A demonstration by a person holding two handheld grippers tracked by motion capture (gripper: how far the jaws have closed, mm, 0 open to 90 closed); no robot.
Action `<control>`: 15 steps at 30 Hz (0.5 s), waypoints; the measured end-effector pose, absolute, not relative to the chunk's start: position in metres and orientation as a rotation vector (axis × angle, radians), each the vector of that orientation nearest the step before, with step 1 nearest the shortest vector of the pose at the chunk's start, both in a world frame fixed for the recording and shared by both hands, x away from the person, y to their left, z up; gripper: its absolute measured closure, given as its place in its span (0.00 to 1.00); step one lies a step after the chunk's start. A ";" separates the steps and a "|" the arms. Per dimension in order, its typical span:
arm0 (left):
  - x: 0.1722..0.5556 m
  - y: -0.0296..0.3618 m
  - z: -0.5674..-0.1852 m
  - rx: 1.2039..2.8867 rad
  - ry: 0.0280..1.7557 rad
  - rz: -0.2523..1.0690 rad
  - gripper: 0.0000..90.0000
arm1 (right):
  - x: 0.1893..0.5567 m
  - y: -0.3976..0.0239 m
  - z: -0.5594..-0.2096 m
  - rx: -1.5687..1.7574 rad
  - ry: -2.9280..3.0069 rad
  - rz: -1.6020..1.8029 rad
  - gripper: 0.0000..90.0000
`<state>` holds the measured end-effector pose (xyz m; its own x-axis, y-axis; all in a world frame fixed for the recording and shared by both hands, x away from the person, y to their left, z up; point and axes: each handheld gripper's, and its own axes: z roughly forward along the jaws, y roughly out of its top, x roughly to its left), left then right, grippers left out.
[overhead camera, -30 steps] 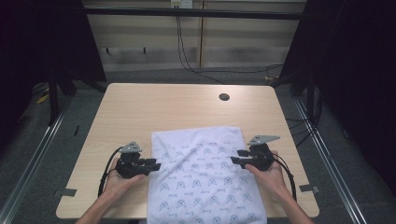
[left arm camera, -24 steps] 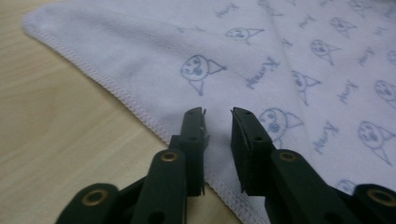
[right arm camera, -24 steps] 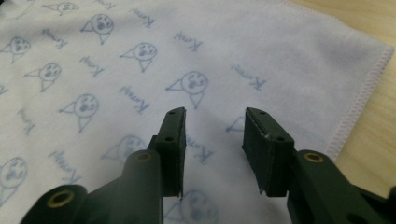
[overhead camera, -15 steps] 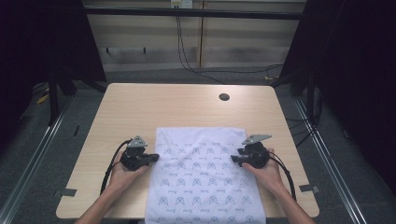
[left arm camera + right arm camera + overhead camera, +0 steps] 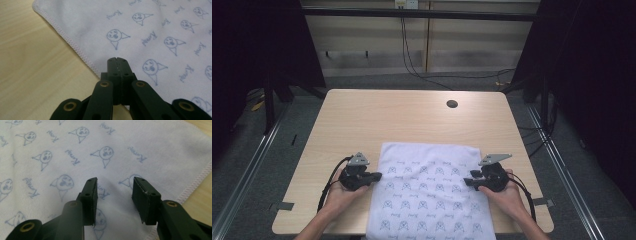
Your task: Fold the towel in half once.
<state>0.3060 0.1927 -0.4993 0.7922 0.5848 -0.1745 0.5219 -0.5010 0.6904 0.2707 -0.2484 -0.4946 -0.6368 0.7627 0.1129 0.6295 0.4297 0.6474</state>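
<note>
Printed white cloth [image 5: 429,192] lies flat on the wooden surface [image 5: 412,120], near edge, overhanging it.
Left gripper [image 5: 376,176] at the cloth's left hem, fingers [image 5: 117,63] clenched together, no fabric visibly caught. Right gripper [image 5: 469,179] over the right hem, fingers [image 5: 91,195] released, apart.

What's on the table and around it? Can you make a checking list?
Surface: wooden table, round hole near far edge.
Job's things: white printed cloth lying flat, hanging over the near edge.
Clutter: nothing seen.
Grippers: left gripper shut, tip at the cloth's hem; right gripper open over the cloth.
Cables: black cable loops from left gripper; wires on the floor behind.
Surroundings: dark curtains, grey floor.
</note>
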 end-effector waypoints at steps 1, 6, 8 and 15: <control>0.301 0.194 -0.499 2.206 0.808 0.097 1.00 | 0.266 -0.248 -0.494 1.218 2.498 1.004 0.62; 0.281 0.199 -0.497 2.232 0.769 0.034 0.98 | 0.243 -0.243 -0.491 1.198 2.548 0.997 0.55; 0.276 0.201 -0.497 2.231 0.753 0.006 0.97 | 0.240 -0.243 -0.490 1.192 2.558 1.001 0.53; 0.278 0.204 -0.489 2.216 0.772 0.045 0.83 | 0.274 -0.271 -0.479 1.299 2.342 1.063 0.53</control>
<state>0.2777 0.2035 -0.4891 0.8155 0.5417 -0.2036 0.5142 -0.5168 0.6845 0.2742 -0.2714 -0.4786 -0.5669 0.8153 0.1179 0.6255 0.3329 0.7056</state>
